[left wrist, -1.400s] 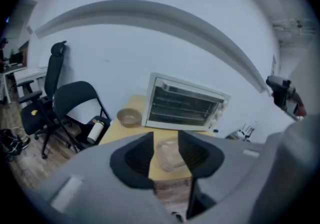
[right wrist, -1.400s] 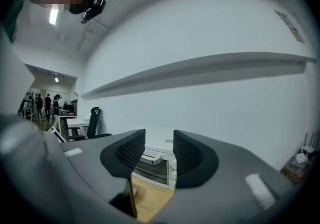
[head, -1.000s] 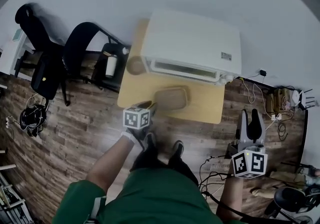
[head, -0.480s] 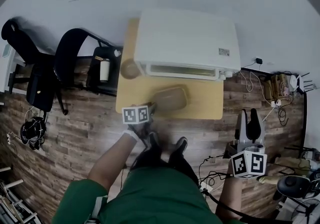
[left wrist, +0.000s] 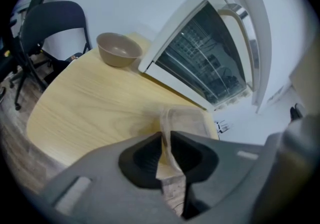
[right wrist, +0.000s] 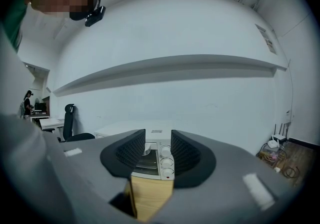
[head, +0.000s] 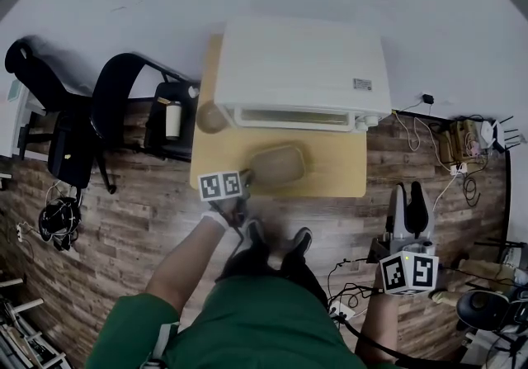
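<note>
Two grippers in frame. Left gripper (left wrist: 166, 144): jaws nearly shut, pinching the left rim of a shallow clear tray (left wrist: 189, 120). Sits on the wooden tabletop (left wrist: 85, 102), just in front of the toaster oven (left wrist: 205, 62), door closed. Brown bowl (left wrist: 118, 49) by the oven's left corner, apart from the tray. Right gripper (right wrist: 157, 150): jaws apart, gripping nothing, held off the tabletop's right side, well clear of the tray.

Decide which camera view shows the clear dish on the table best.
The head view: it shows nearly the whole clear dish from above, lying on the wooden table before the toaster oven. The left gripper view shows only its near part, rim pinched by the left gripper. The right gripper view misses it.
</note>
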